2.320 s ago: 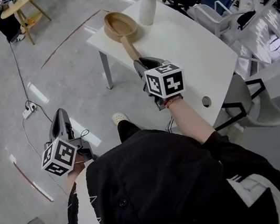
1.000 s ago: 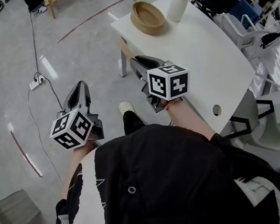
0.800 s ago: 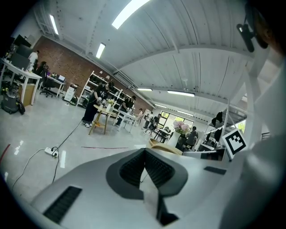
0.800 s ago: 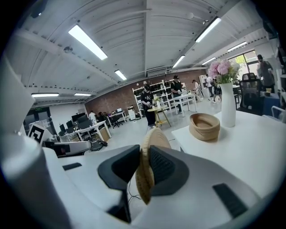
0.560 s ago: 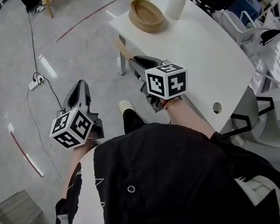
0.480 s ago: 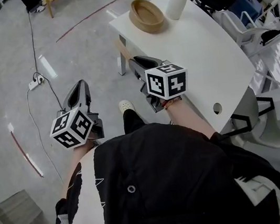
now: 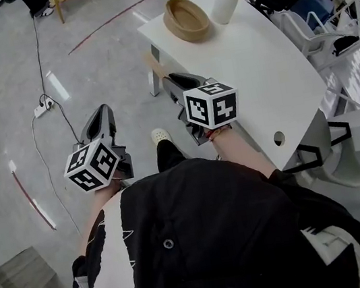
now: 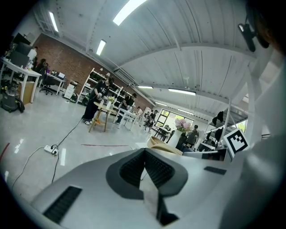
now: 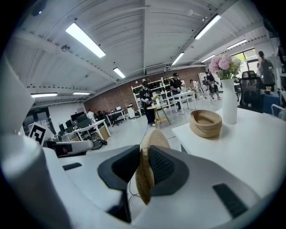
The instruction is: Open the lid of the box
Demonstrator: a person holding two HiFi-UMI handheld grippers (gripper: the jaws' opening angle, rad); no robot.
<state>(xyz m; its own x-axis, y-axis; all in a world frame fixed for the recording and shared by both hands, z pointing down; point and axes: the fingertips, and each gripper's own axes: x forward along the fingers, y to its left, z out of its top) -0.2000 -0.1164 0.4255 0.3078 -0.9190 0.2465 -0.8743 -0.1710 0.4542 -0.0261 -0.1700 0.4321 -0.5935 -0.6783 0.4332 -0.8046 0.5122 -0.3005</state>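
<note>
Moved since earlier: round tan wooden lid [image 9: 152, 141], now drawn clear of the box.
Left hand-held gripper [image 7: 99, 116]: clenched, nothing between its jaws, over the floor.
Right hand-held gripper [image 7: 169, 81]: grasping the lid edge-on at the white tabletop's [image 7: 255, 59] near edge.
Round tan wooden box [image 7: 187, 21]: open, farther along the tabletop, beside a white vase [image 7: 224, 4].

No words, numbers or brands can be read anywhere in these views.
</note>
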